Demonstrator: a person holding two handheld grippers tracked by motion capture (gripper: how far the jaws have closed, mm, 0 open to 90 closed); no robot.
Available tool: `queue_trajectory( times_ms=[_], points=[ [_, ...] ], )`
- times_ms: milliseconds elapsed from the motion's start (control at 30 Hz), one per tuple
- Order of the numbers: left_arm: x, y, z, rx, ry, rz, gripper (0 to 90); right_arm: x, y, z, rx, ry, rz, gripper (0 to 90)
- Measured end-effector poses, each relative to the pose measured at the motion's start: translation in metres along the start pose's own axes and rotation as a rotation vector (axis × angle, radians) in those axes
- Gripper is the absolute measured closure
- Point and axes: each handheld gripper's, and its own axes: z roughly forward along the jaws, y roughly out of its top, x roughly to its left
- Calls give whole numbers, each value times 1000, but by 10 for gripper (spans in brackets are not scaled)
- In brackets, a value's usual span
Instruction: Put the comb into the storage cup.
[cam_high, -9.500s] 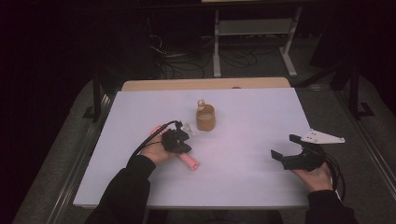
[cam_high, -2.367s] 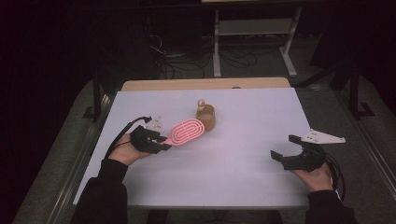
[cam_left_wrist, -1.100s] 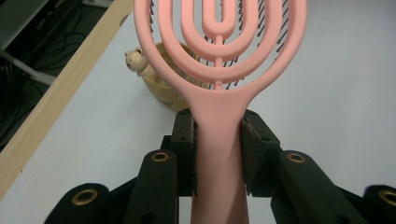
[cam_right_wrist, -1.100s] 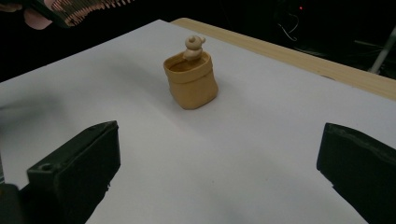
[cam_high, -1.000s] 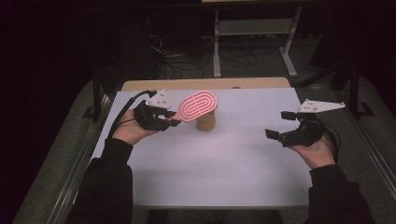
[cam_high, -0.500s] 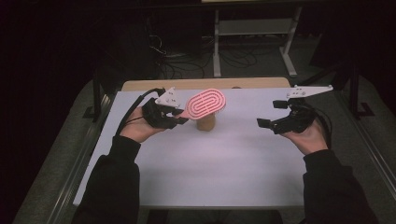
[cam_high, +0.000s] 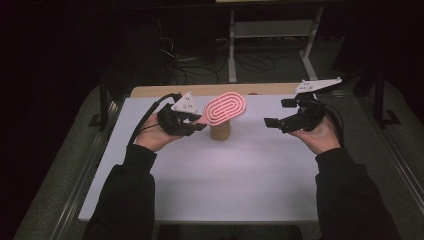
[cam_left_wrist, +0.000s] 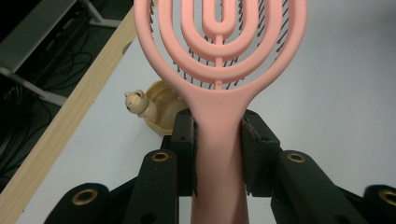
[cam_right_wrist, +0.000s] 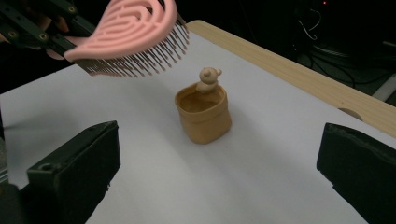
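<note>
Now the left hand-held gripper (cam_high: 192, 123), clamped on the pink brush (cam_high: 226, 107), has lifted it above the cup (cam_high: 220, 131).

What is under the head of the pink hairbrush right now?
Under the pink hairbrush, held aloft by the left tool, stands the tan bear cup on the white table. Its inside looks empty; the bottom is hidden.

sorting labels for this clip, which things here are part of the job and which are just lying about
In the job:
- pink plastic oval hairbrush, clamped in left gripper
- tan cup with a bear figure on its rim
- right gripper, open

Lying about:
- white metal rack behind the table
- floor cables
</note>
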Motion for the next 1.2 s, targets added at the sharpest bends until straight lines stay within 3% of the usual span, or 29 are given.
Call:
queue_trajectory(
  times_ms=[167,467,900,1200],
  points=[
    [-2,2,1,-21,8,6,699,7,10,1,-21,30,-9,0],
    [-6,6,4,-56,20,19,699,11,24,6,-10,70,-10,23],
    [-16,12,7,-102,8,54,699,15,42,20,14,133,33,37],
    [-21,15,9,-129,7,71,699,12,46,27,16,194,88,71]
  ],
)
